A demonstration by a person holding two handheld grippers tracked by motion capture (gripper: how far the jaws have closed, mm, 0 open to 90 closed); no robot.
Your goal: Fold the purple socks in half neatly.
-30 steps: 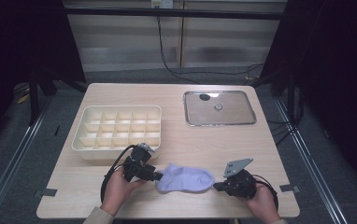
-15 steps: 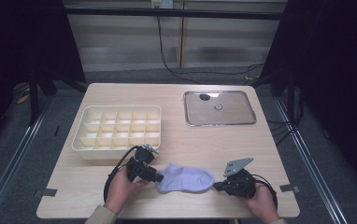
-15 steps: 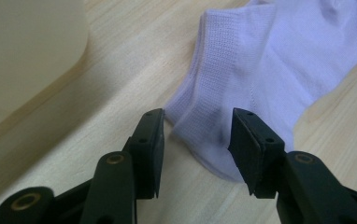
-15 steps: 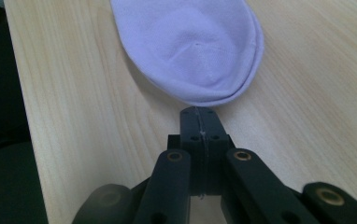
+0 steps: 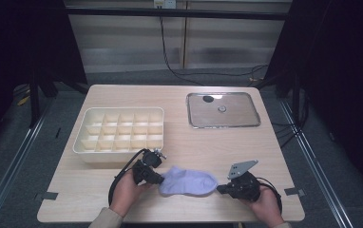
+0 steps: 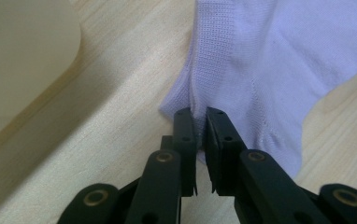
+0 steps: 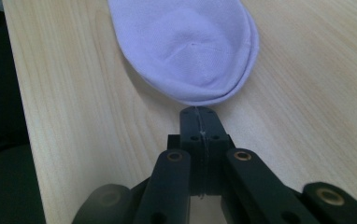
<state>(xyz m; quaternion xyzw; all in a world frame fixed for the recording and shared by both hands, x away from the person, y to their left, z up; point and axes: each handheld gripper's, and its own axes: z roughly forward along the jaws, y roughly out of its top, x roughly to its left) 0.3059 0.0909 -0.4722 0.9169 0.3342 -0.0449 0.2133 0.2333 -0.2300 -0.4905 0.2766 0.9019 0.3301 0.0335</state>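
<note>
A pale lilac sock [image 5: 189, 181] lies flat on the wooden table [image 5: 179, 147] near its front edge, cuff to the left and toe to the right. My left gripper [image 5: 157, 180] is shut on the cuff's edge; in the left gripper view, sock fabric [image 6: 260, 60] is pinched between the jaws at my left gripper [image 6: 200, 114]. My right gripper [image 5: 220, 189] meets the toe from the right. In the right gripper view its jaws are pressed together at my right gripper [image 7: 198, 112], with a thin pale sliver of the sock's [image 7: 186, 46] toe edge between them.
A cream tray [image 5: 119, 151] with several small compartments stands just behind the left hand. A shallow metal tray [image 5: 223, 124] lies at the back right. The table's front edge is close under both hands, and cables trail from both grippers.
The left hand has shifted slightly toward the sock and the sock lies a little flatter. The right gripper has stayed where it was.
</note>
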